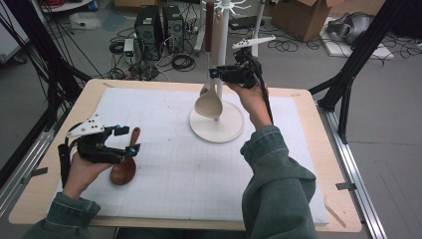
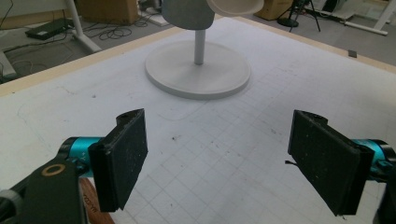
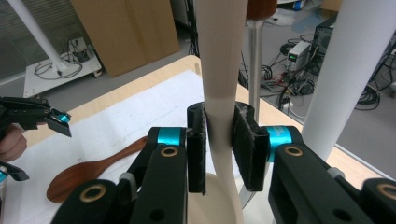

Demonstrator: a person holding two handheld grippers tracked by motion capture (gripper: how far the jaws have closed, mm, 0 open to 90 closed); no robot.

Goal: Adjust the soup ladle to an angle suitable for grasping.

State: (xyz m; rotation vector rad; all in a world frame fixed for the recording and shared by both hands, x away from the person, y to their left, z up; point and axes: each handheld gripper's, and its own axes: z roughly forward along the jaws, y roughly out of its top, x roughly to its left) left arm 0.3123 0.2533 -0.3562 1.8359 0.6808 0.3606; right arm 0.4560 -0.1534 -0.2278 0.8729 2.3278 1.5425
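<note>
Two tongs | left tongs (image 1: 130, 139) wide, empty | right tongs (image 3: 219, 147) clamp white spoon (image 3: 219, 70) | writing unreadable

A cream-white spoon (image 1: 209, 103) hangs upright at the white stand (image 1: 217, 127), bowl down, just above the stand's round base toward the far edge of the table's white mat (image 1: 199, 169). Its flat handle (image 3: 219, 84) runs straight up beside the stand's pole. A dark brown wooden spoon (image 1: 125, 164) lies flat on the mat near the left edge, its rounded bowl toward the near edge, its handle pointing toward the far edge.
</note>
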